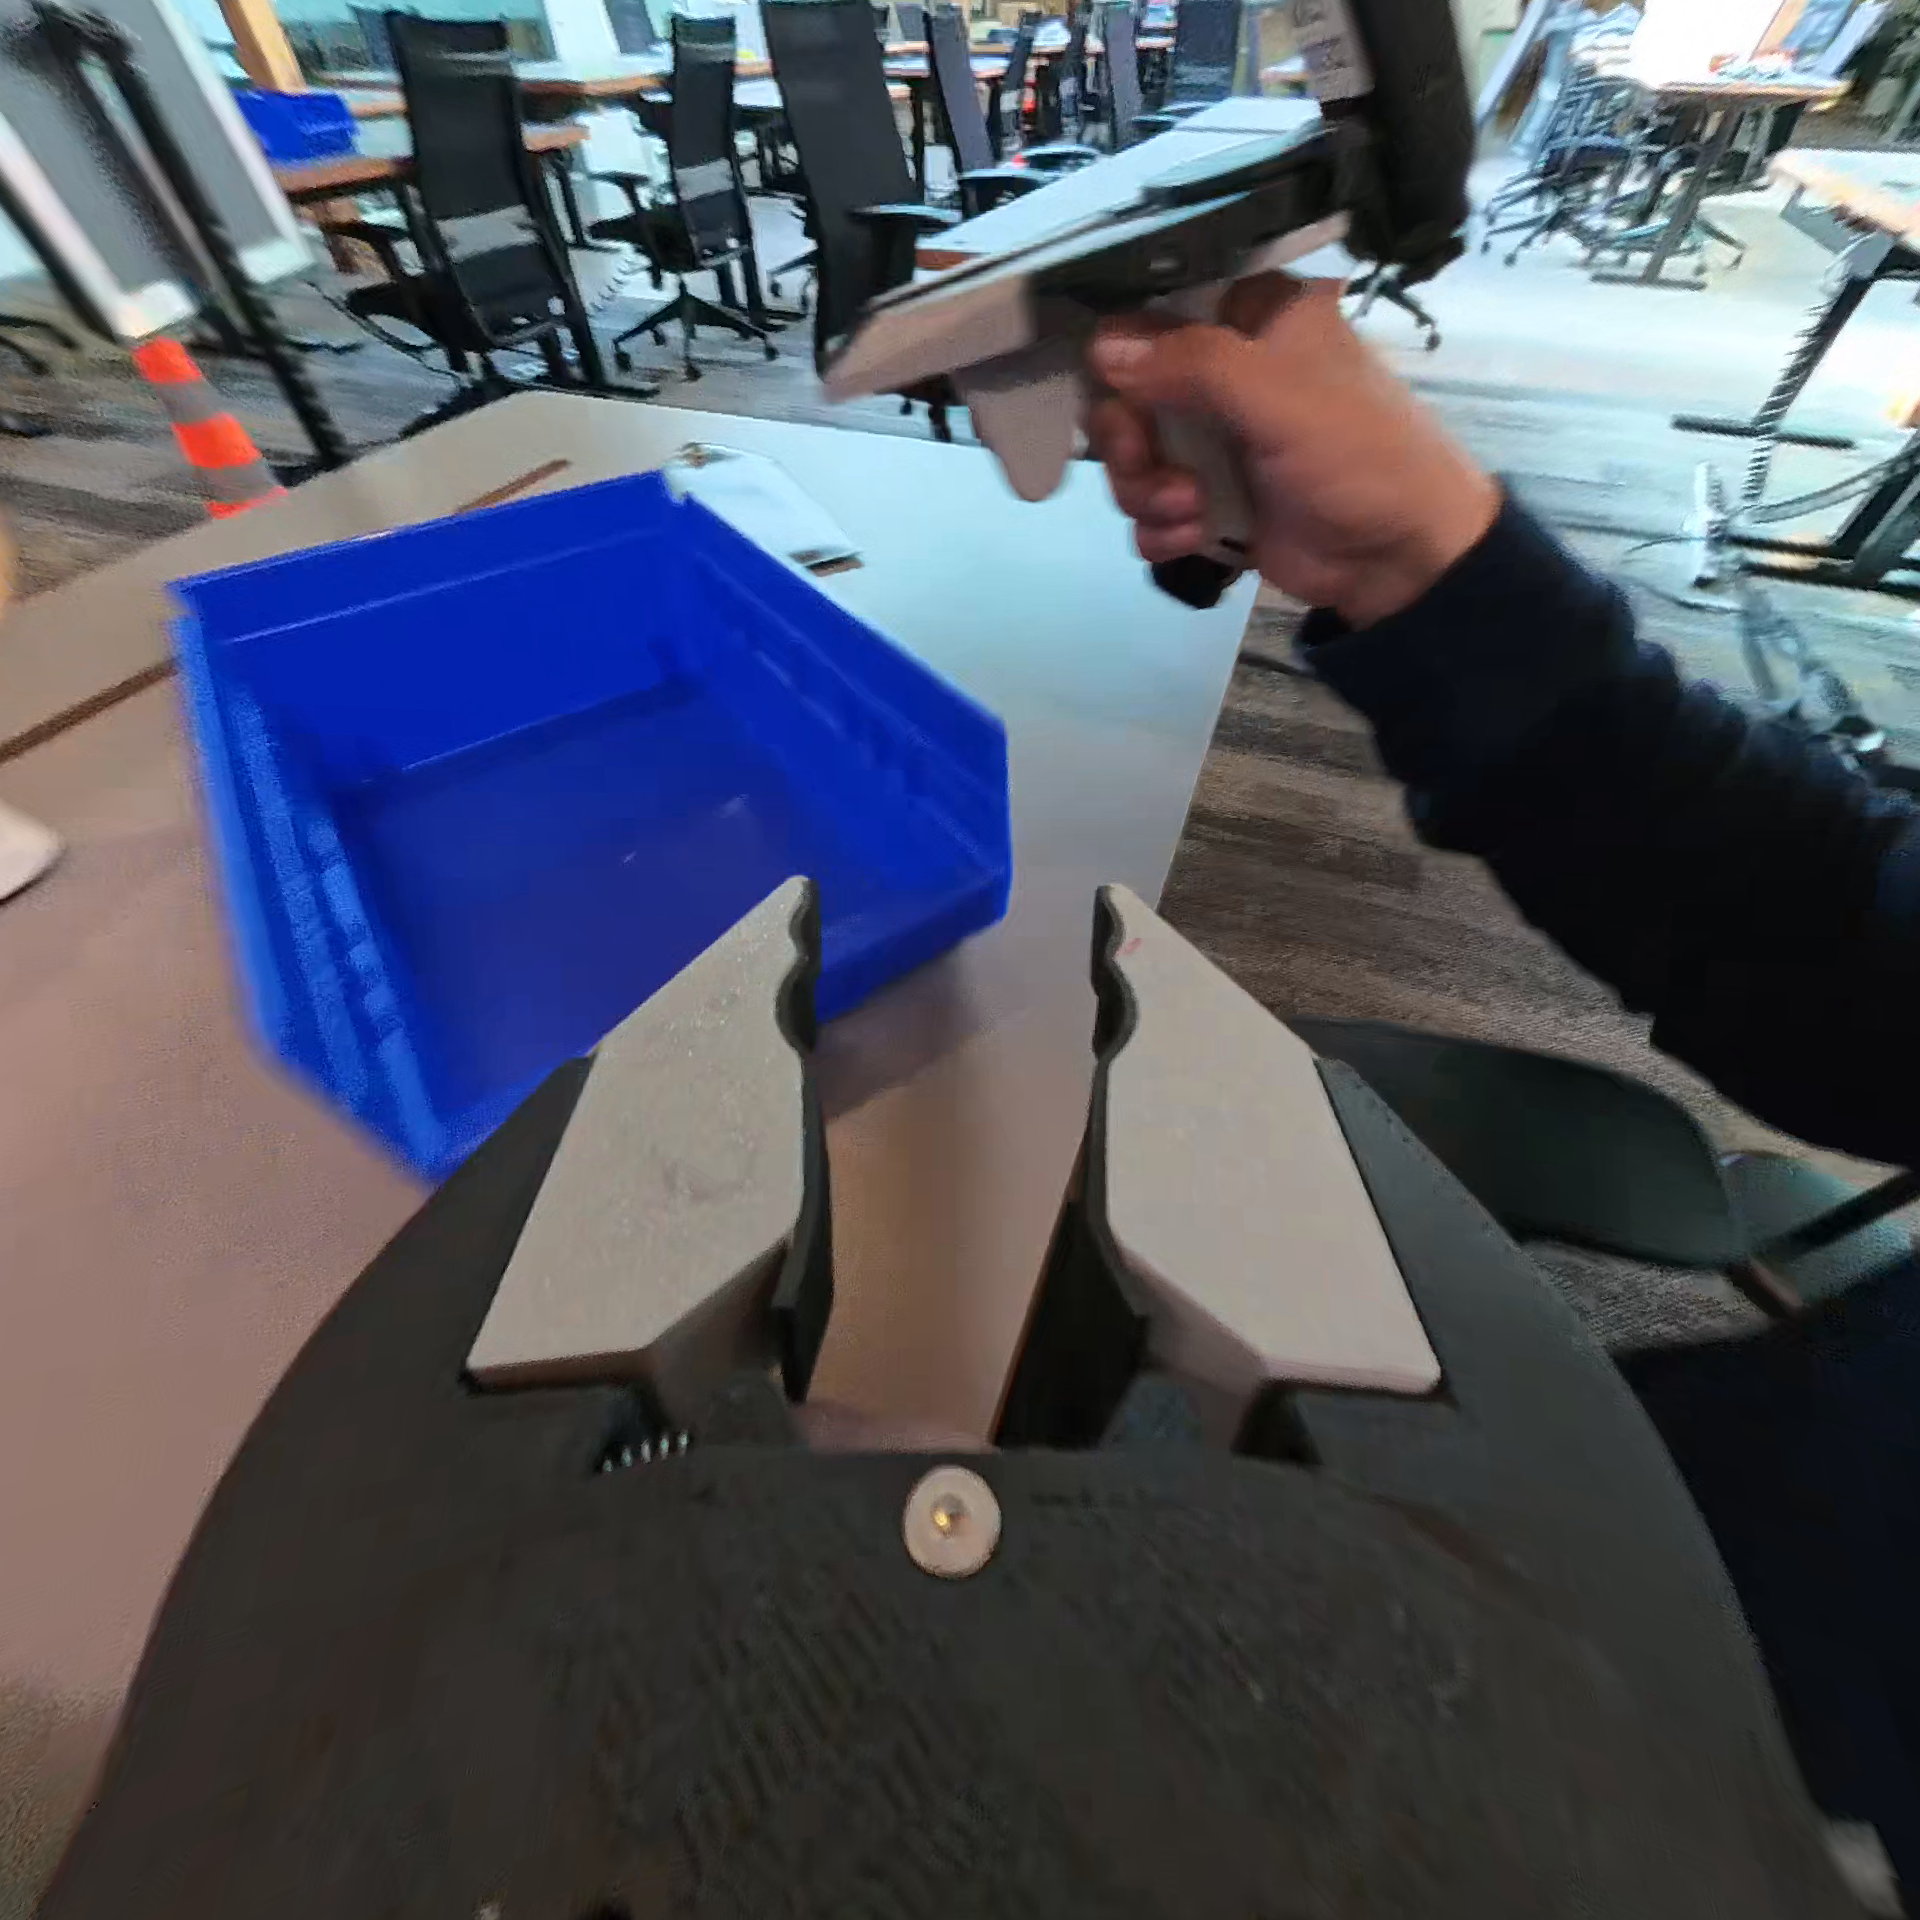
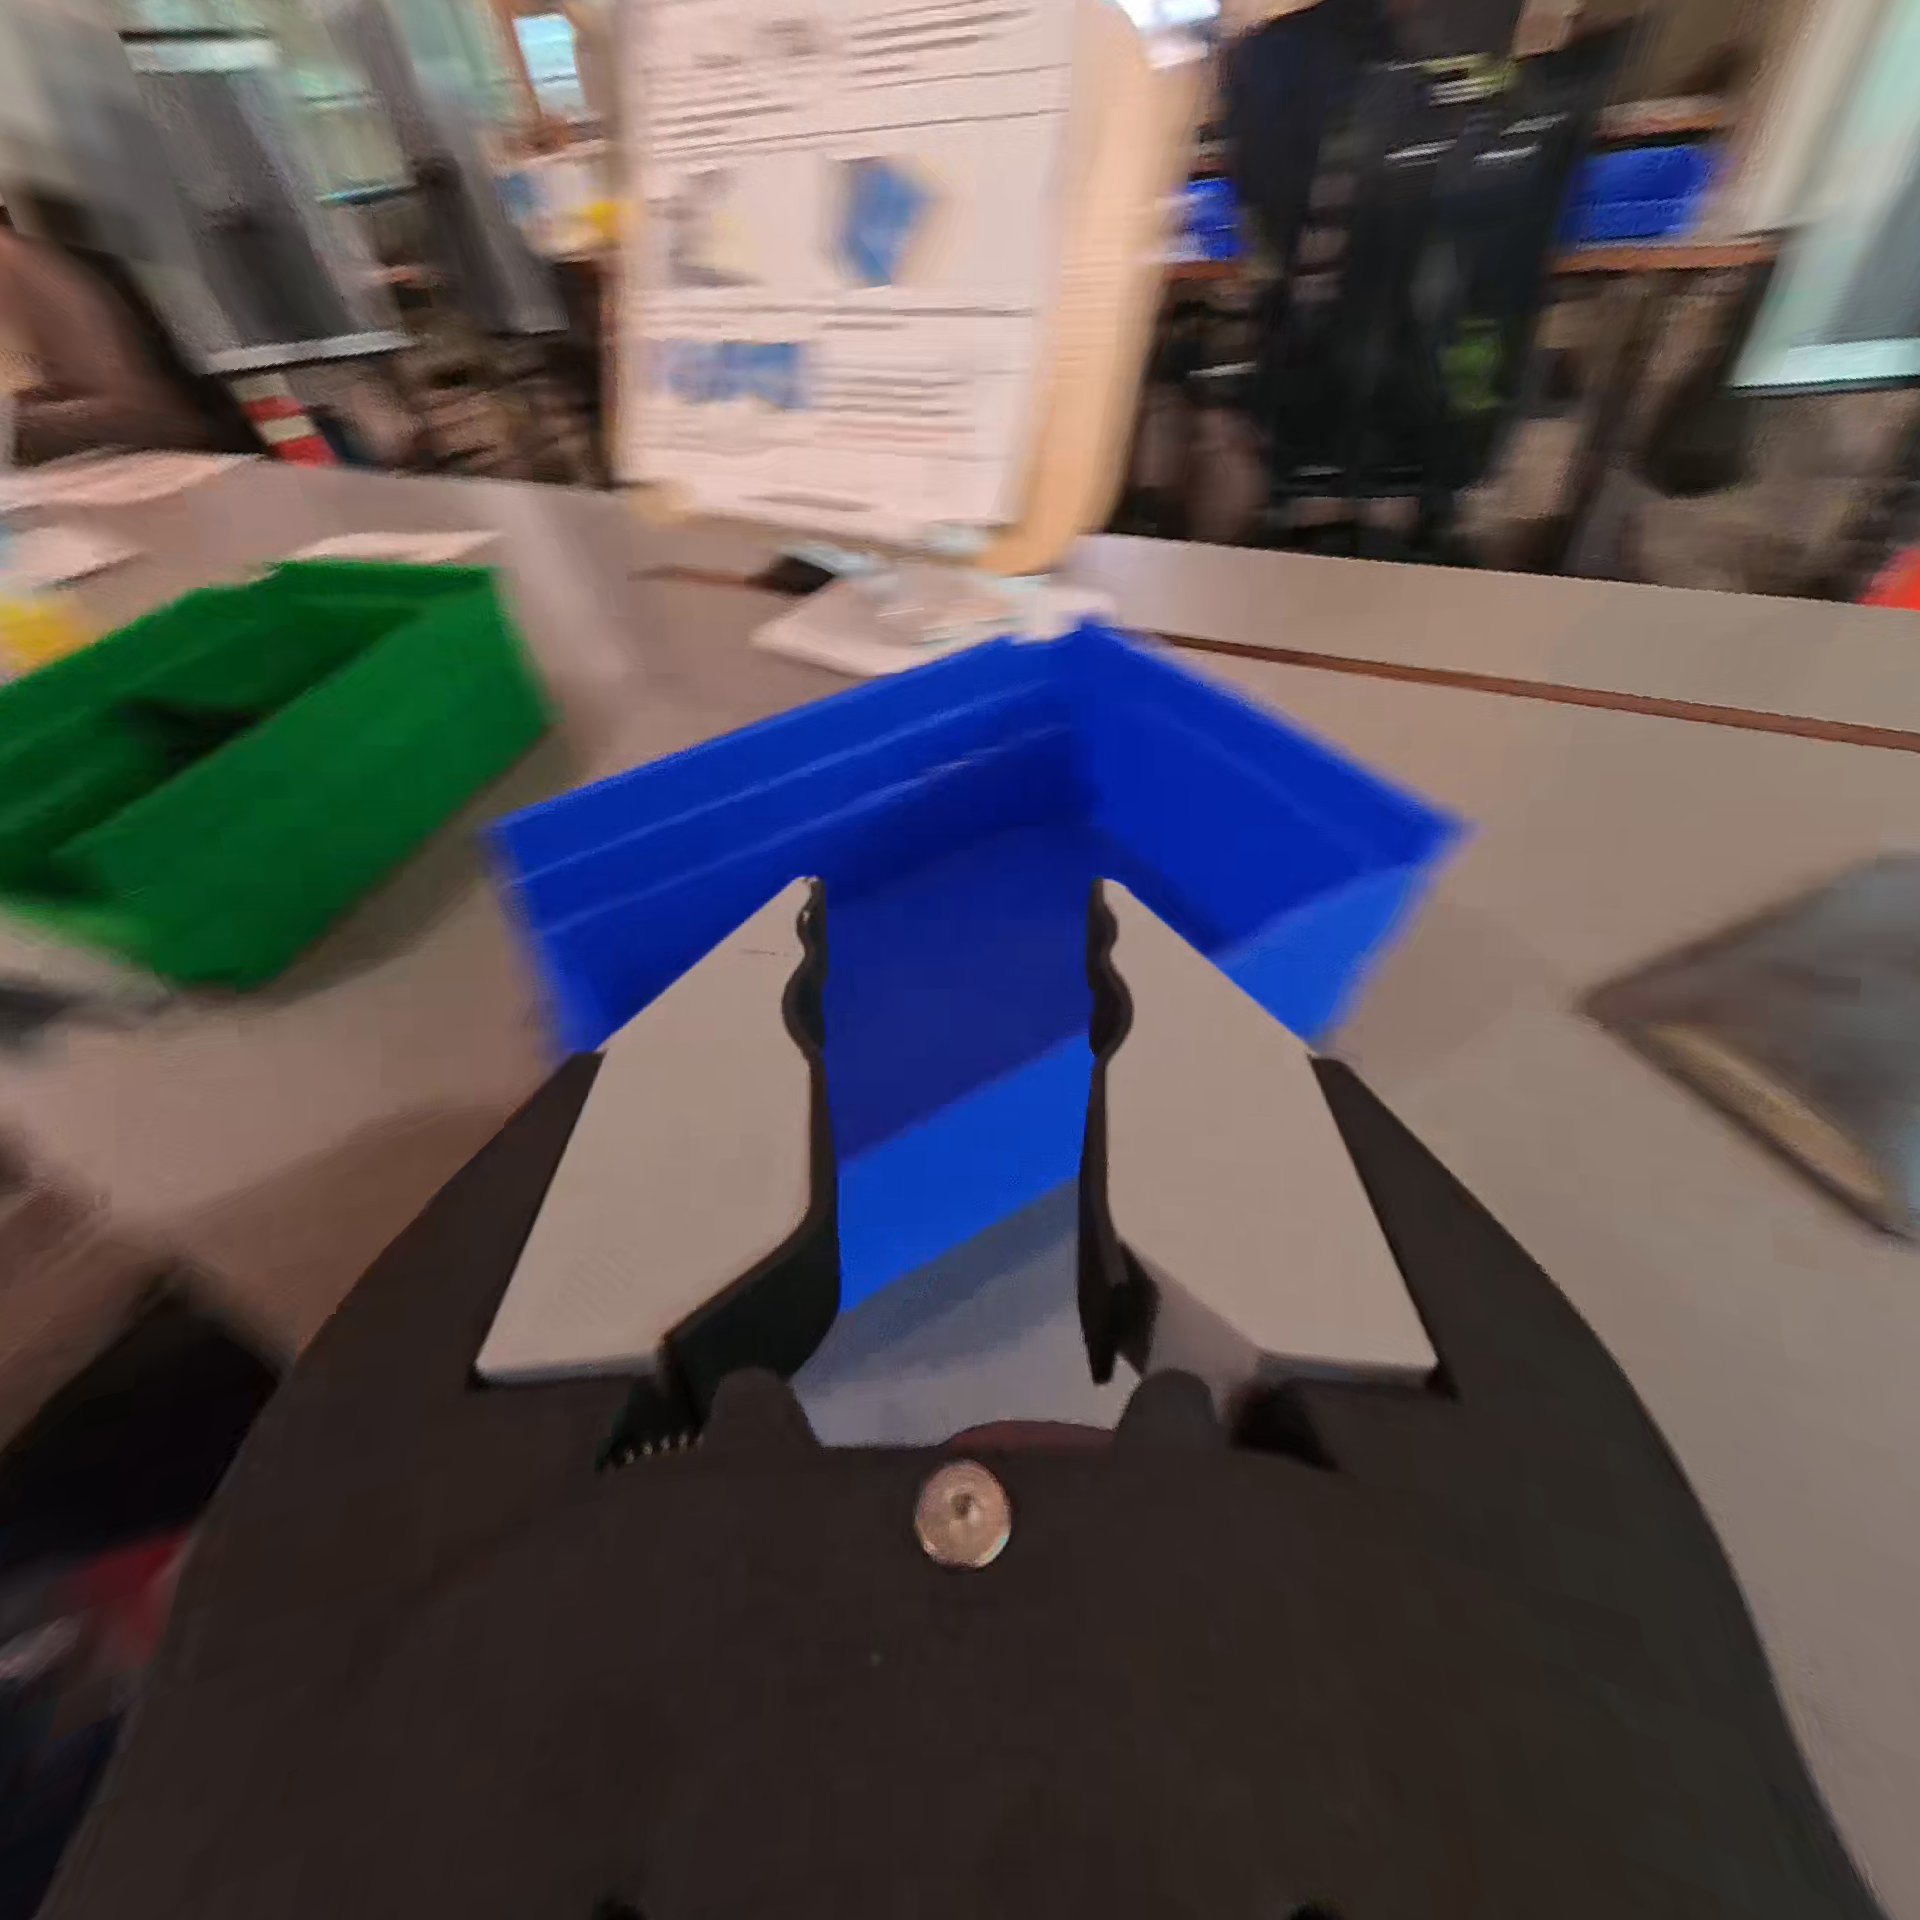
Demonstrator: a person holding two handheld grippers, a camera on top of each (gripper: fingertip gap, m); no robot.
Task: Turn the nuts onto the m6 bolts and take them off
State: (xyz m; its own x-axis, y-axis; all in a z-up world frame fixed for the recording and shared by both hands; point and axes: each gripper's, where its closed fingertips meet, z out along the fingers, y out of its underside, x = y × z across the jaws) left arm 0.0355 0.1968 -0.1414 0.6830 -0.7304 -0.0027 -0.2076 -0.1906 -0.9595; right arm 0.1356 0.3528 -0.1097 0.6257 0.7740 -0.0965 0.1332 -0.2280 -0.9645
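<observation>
A blue plastic bin sits on the grey table; it also shows in the right wrist view. Its inside looks bare, and I see no nuts or bolts in either view. My left gripper is open and empty, held above the table just right of the bin's near corner. My right gripper is open and empty, pointing at the bin from the other side. In the left wrist view the right gripper is held by a hand high above the table's far edge. Both views are motion-blurred.
A green bin stands left of the blue one. A white printed sheet on a stand is behind. A dark flat plate lies at right. An orange cone and office chairs stand beyond the table.
</observation>
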